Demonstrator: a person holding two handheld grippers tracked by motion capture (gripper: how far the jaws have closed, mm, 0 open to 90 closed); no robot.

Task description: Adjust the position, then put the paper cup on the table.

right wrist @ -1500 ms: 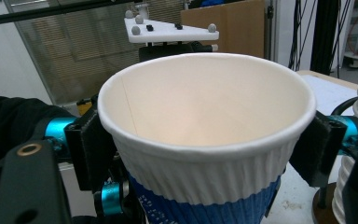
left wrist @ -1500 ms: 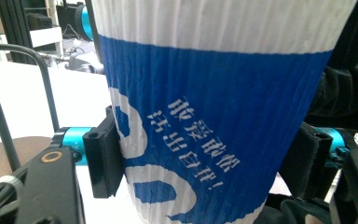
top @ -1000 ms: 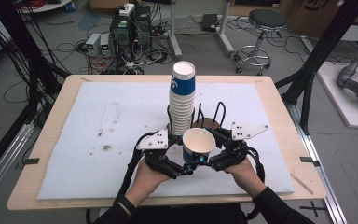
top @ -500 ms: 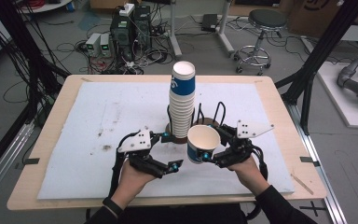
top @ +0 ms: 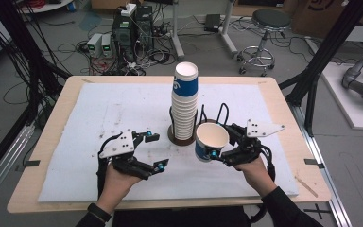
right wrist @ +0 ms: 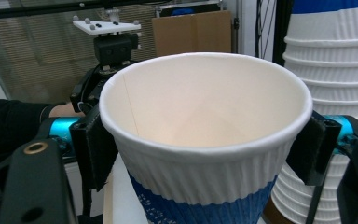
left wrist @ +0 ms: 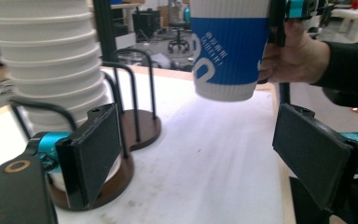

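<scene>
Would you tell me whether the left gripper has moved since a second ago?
Yes. The left gripper has drawn away leftward from the cup stack, leaving the single cup held in the right gripper.

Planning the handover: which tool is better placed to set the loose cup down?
Right: the right tool already grips the paper cup beside the cup stack; the left tool is open and empty.

Upper centre of the high view, we see a round stool (top: pixel 270 20) on the floor — and at upper left, electronics boxes (top: pixel 123 35) amid tangled cables.
</scene>
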